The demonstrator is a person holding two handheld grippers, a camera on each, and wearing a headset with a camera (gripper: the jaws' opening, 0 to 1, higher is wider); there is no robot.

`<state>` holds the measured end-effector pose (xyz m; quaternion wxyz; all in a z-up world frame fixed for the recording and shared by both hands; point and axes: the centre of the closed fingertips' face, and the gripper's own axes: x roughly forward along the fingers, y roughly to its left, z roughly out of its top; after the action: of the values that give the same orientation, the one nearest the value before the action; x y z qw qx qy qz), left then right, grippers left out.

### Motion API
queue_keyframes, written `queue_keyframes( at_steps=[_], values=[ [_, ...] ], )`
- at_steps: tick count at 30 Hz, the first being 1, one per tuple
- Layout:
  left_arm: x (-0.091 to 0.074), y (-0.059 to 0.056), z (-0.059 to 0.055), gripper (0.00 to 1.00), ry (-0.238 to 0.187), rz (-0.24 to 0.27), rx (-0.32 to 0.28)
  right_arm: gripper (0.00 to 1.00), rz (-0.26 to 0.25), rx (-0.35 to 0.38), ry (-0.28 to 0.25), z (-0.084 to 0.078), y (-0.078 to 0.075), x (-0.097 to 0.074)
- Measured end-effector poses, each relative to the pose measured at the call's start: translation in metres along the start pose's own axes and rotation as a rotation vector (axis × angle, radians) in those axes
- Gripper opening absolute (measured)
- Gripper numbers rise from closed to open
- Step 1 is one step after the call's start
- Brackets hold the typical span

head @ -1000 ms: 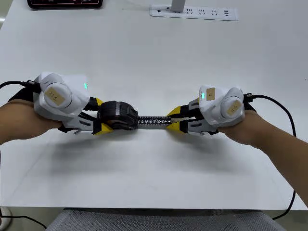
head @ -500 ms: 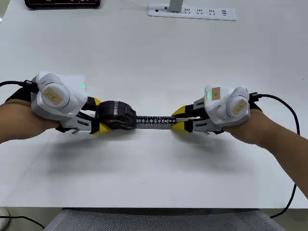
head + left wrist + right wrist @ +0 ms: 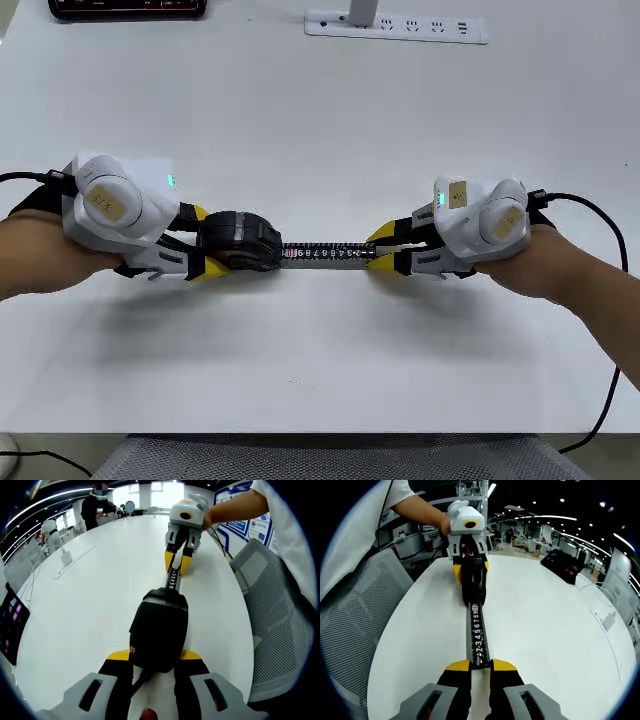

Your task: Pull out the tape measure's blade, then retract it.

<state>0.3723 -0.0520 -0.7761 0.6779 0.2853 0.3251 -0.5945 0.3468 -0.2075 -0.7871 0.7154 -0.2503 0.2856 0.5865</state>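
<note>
In my left gripper [image 3: 205,240] I hold the black tape measure [image 3: 240,240]. The two yellow-tipped jaws are closed on its sides, one on each side of the case, so that it cannot slide when the other hand pulls. The case sits low over the white table [image 3: 320,120], in front of me and a little to the left; I cannot tell if it touches the surface.

My right gripper [image 3: 380,248] is closed on the free end of the blade [image 3: 325,253], with the tips pinching it flat. I hold this gripper in one line with the mouth of the case, because a pull at an angle would bend the blade. In the right gripper view the printed numbers run straight from my jaws to the case.

The blade is out only for a short length, and the two grippers are not far apart. I judge that the pulling step is in progress and the retracting is not yet begun. For the next move I think the right hand must go further right, while the left one holds firm.
</note>
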Motion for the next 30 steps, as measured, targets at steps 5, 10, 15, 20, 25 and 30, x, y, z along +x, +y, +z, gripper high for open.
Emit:
queue_keyframes(
  at_steps=[5, 10, 15, 20, 25, 30],
  values=[
    [0.000, 0.000, 0.000, 0.26, 0.000, -0.001, 0.000, 0.09, -0.003, -0.001, 0.008, -0.005, -0.001, -0.005],
    [0.001, 0.000, 0.000, 0.26, 0.000, -0.001, 0.001, 0.09, -0.006, 0.000, 0.019, -0.012, -0.002, -0.010],
    [0.001, 0.000, 0.000, 0.26, 0.000, -0.001, 0.001, 0.09, -0.010, 0.000, 0.030, -0.017, -0.003, -0.016],
    [0.001, 0.000, 0.000, 0.26, 0.000, -0.001, 0.001, 0.09, -0.013, 0.003, 0.041, -0.022, -0.003, -0.022],
    [0.001, 0.000, 0.000, 0.26, 0.000, -0.001, 0.001, 0.09, -0.018, 0.005, 0.052, -0.028, -0.002, -0.028],
    [0.001, 0.000, 0.001, 0.26, 0.000, -0.001, 0.000, 0.09, -0.025, 0.014, 0.059, -0.033, -0.003, -0.033]
  ],
)
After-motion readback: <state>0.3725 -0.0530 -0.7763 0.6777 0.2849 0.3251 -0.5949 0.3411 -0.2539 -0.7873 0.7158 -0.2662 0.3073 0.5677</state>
